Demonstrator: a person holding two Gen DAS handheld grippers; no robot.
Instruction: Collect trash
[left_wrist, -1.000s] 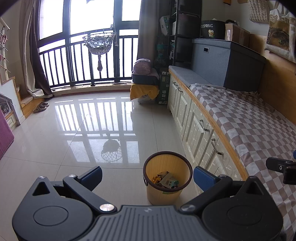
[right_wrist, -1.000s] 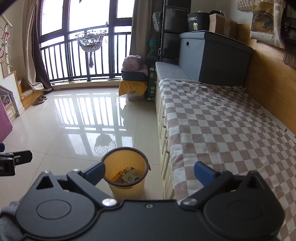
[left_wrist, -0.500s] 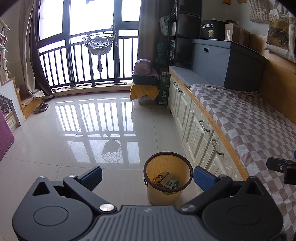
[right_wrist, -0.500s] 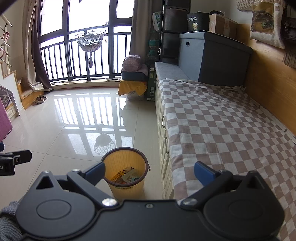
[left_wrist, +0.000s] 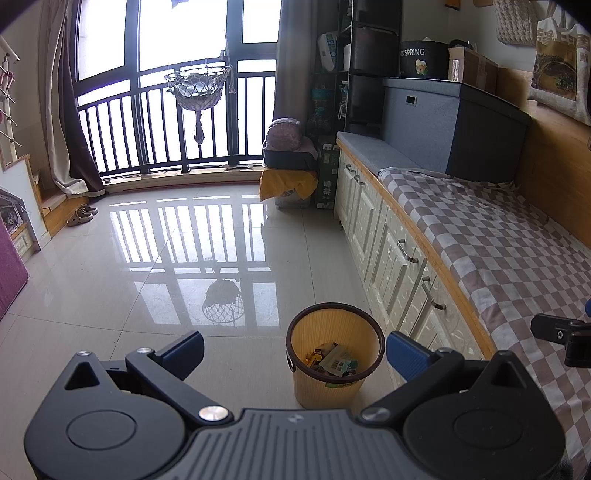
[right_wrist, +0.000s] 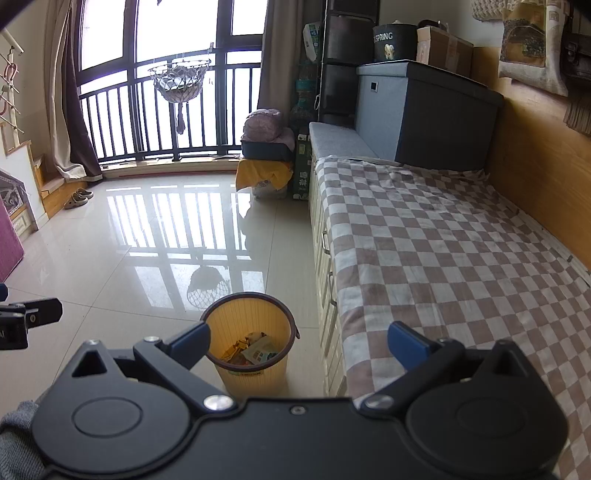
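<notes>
A yellow waste bin (left_wrist: 334, 363) with a dark rim stands on the tiled floor beside the white cabinets; it holds several paper scraps and wrappers (left_wrist: 334, 360). My left gripper (left_wrist: 295, 350) hangs open above and in front of the bin, nothing between its blue-tipped fingers. In the right wrist view the same bin (right_wrist: 251, 347) sits low at centre-left with the trash (right_wrist: 255, 350) inside. My right gripper (right_wrist: 297, 341) is open too, empty, spanning from the bin to the checkered bed cover (right_wrist: 443, 258). Each gripper shows at the edge of the other's view.
White drawers (left_wrist: 391, 254) run along the right under the checkered bed (left_wrist: 498, 240). A grey storage box (left_wrist: 450, 125) and black shelves stand at the far end. A yellow-draped stack (left_wrist: 288, 181), sandals (left_wrist: 81, 214) and a balcony railing lie beyond the glossy floor (left_wrist: 147, 277).
</notes>
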